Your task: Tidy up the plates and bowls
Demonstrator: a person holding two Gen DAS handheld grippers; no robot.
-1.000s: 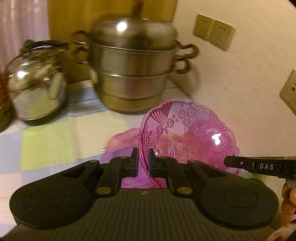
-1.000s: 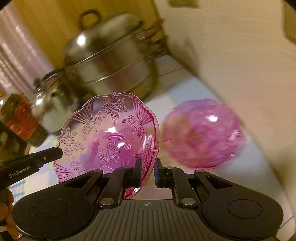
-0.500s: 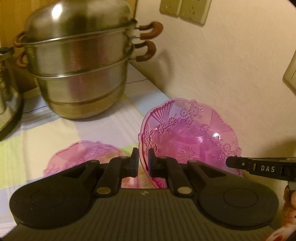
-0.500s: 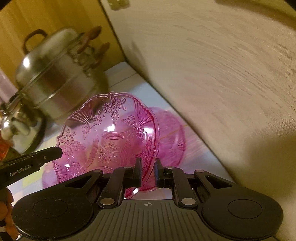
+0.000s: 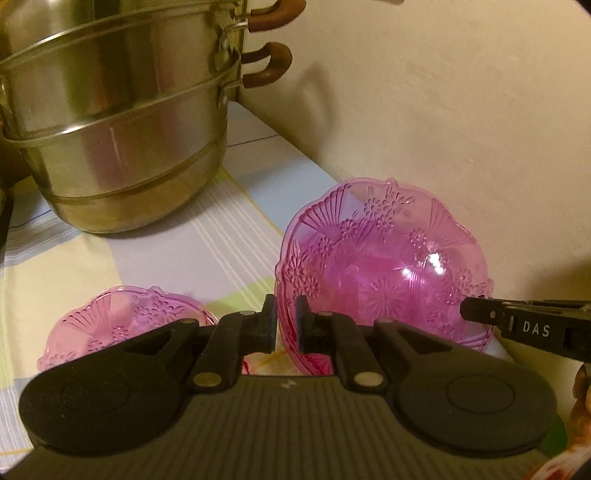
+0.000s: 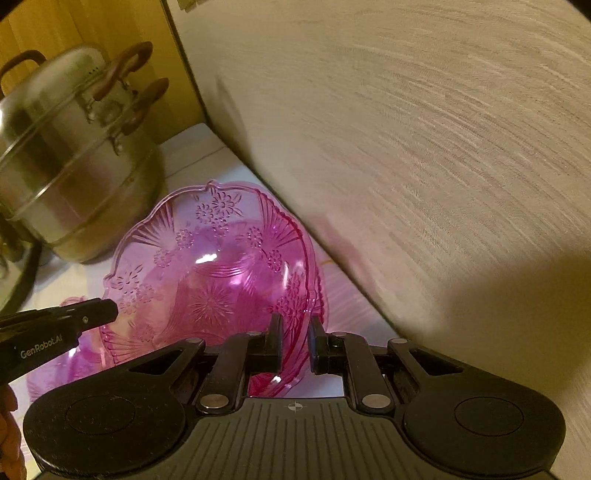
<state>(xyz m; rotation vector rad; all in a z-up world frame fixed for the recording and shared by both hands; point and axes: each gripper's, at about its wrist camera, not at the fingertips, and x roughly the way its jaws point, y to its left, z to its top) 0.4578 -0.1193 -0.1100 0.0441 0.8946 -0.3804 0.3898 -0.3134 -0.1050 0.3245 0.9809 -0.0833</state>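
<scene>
Two grippers, left and right, each pinch with narrow jaws opposite rims of a tilted pink glass bowl right of the steel steamer pot, another pink bowl resting on the bench nearer the pot.

I see a steel stacked steamer pot w/ brown handles at rear left, standing on a checked tablecloth. Cream textured wall runs along the right side; wood panel behind pot.
</scene>
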